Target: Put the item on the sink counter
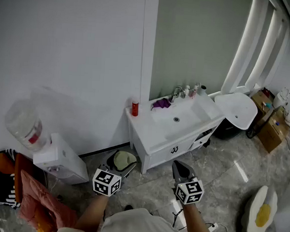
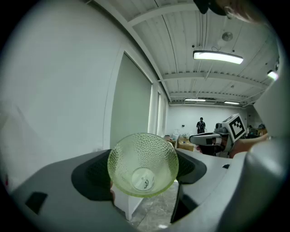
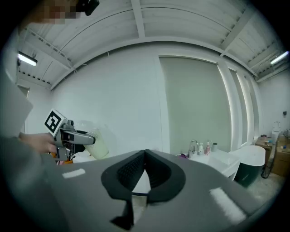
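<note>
Left gripper's jaws grasped the glass bowl; right gripper's were clenched empty. Slick glass could slip out.

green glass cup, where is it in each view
Head view: low, left of centre, the green glass cup.
Left gripper view: centre, between the jaws.
Right gripper view: far left, mid-height.
Shared landmark: the grey-green wall panel, in all three.
</note>
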The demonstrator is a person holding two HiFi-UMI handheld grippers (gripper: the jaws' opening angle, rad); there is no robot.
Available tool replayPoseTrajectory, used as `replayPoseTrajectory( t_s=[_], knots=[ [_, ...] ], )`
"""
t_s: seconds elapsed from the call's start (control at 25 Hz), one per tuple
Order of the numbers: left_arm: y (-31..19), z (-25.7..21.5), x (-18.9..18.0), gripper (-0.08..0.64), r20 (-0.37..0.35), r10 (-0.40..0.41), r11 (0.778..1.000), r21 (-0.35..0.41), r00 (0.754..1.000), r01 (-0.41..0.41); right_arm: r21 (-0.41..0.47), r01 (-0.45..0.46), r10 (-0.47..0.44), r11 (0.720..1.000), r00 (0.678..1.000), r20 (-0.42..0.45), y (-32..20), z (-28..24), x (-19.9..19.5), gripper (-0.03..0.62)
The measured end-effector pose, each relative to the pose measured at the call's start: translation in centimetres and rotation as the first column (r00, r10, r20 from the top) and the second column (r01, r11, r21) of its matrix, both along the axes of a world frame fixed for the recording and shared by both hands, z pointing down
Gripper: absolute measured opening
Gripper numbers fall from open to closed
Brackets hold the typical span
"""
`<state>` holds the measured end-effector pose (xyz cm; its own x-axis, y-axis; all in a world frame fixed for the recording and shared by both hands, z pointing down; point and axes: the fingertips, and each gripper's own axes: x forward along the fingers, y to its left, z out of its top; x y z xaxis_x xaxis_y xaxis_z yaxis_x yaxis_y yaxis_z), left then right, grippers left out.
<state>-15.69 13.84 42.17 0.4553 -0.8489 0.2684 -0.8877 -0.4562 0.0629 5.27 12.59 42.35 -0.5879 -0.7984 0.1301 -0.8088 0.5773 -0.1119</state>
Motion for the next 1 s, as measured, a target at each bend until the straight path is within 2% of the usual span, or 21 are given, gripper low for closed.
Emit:
replayPoseTrajectory(
  t_s=[0.48,1.0],
  knots=[
    [-0.1,0.2,-0.7,0.394,-0.010,0.010,1.000,-0.002,1.000,-0.010,0.009,0.015,-0.015,1.000,1.000,0.003,0.0,-0.2,-1.6,0.010],
    [-0.4,1.8,-1.5,0.394,-0.016,0.042,0.999,-0.033,0.999,-0.042,-0.053,-0.003,0.003,0.999,1.000,-0.003,0.1,1.9,-3.3,0.011]
  ],
)
